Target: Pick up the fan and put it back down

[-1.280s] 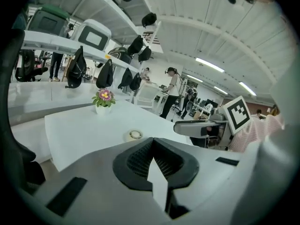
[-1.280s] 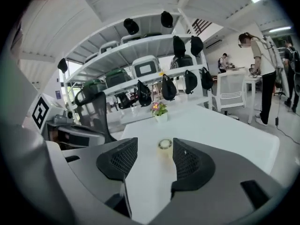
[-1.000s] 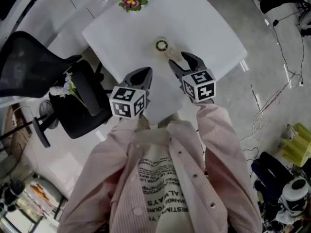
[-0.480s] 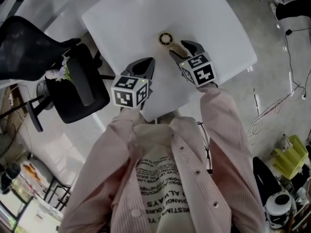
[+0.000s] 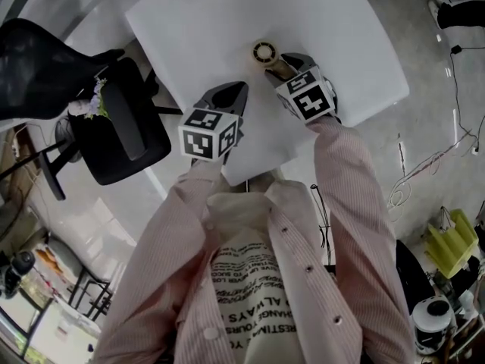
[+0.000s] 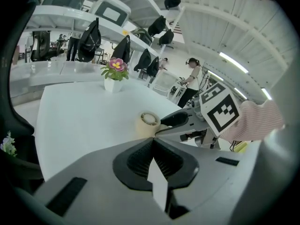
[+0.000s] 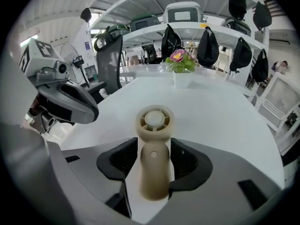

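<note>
Gripping the fan [image 7: 153, 142] by its handle, R tongs [image 7: 153, 167] had pads pressed on both sides. Fan lay on white tabletop [image 5: 333, 29], round head pointing away from person. L tongs [image 6: 153, 142] were pressed together, empty, nearby.

Cream handheld fan [image 5: 264, 52], round grilled head, stubby handle, lying flat on white table [image 5: 341, 36], upper centre of frame, handle pinched between right gripper [image 7: 153, 146] jaws
</note>
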